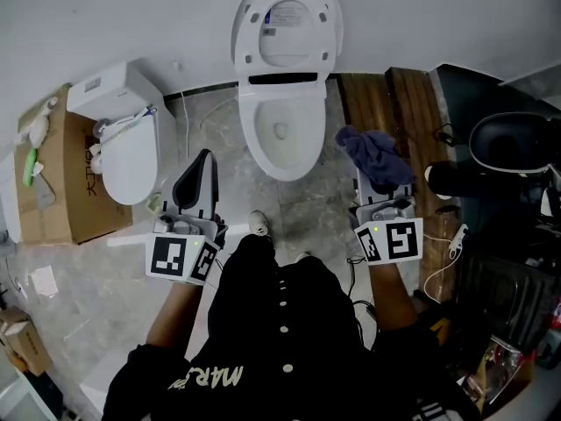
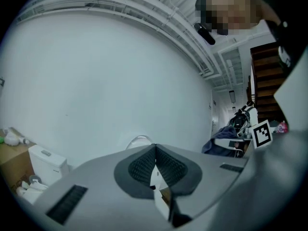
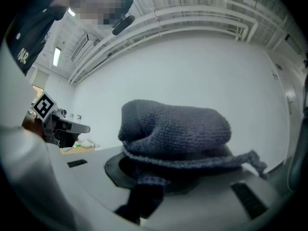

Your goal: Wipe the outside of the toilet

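A white toilet (image 1: 282, 130) stands ahead against the wall with its lid (image 1: 287, 26) raised. My right gripper (image 1: 379, 181) is to the right of the bowl, shut on a dark blue cloth (image 1: 374, 154) that bunches over its jaws; the cloth (image 3: 175, 129) fills the right gripper view. My left gripper (image 1: 204, 163) is to the left of the bowl, pointing up, jaws pressed together with nothing between them. In the left gripper view the closed pads (image 2: 155, 163) point at the bare white wall, with the toilet's lid (image 2: 138, 141) just above them.
A second smaller white toilet (image 1: 127, 134) sits at the left beside a cardboard box (image 1: 57, 178). Wooden boards (image 1: 386, 103) and a black chair (image 1: 508, 152) with cables are at the right. My legs and shoes (image 1: 259, 224) stand on the grey tile floor in front of the bowl.
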Tool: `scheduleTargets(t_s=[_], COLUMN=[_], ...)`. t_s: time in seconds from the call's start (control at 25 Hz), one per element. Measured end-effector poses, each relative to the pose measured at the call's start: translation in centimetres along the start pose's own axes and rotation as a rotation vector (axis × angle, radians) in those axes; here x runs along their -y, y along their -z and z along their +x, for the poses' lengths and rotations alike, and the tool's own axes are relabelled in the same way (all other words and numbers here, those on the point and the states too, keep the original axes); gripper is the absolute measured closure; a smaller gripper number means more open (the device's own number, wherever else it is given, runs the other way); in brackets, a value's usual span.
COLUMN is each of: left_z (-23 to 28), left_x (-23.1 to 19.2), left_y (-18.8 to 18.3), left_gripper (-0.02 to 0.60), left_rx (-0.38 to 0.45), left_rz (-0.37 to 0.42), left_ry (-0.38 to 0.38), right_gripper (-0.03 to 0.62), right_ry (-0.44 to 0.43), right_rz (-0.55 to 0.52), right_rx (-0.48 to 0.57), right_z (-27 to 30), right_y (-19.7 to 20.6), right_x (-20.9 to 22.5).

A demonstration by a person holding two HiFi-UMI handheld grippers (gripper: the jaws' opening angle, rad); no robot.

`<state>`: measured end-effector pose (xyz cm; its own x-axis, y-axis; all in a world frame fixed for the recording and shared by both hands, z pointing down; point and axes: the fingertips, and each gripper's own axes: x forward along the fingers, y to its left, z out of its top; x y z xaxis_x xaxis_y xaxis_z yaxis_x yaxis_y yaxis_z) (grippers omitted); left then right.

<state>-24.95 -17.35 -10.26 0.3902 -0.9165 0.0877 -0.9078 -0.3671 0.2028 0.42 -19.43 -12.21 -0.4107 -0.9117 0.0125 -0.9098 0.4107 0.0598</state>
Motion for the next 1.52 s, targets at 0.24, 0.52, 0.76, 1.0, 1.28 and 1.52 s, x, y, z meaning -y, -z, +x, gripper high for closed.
scheduleTargets(t_s=[0.24,0.52,0.76,1.0,1.28,1.52], left_z=[-0.8,-2.4,-3.4,-2.6,-2.5,-2.7], left_x=[-0.5,-1.7,-3.6,-4.4,-7.0,-8.6], left_y=[-1.9,-3.5,-3.5,-5.3,-5.6,-6.4], left_gripper=[0.575,0.575,0.575,0.575,0.575,0.575], left_rx=[0.028,0.053,0.053,0.084,0.09,0.092], left_rz=[0.011,0.013,0.002,0.036,0.053,0.078], left_ry=[-0.019,-0.056,-0.08,-0.07,-0.106,-0.125], right_gripper=[0.503,0.503,0.503,0.502,0.502,0.502], right_ry=[0.025,0.063,0.078,0.102,0.111,0.102], right_rz=[-0.005,0.001,-0.018,-0.024,-0.038,-0.087], right_rx=[0.039,0.059,0.084,0.096,0.087,0.089], right_z=[-0.4,-1.2,-0.8,0.1,1.7,2.9], right_y=[-2.4,-3.6,-4.8,-5.3,-5.3,-6.0], right_x=[0.5,0.7,1.0,1.4,1.8,1.1])
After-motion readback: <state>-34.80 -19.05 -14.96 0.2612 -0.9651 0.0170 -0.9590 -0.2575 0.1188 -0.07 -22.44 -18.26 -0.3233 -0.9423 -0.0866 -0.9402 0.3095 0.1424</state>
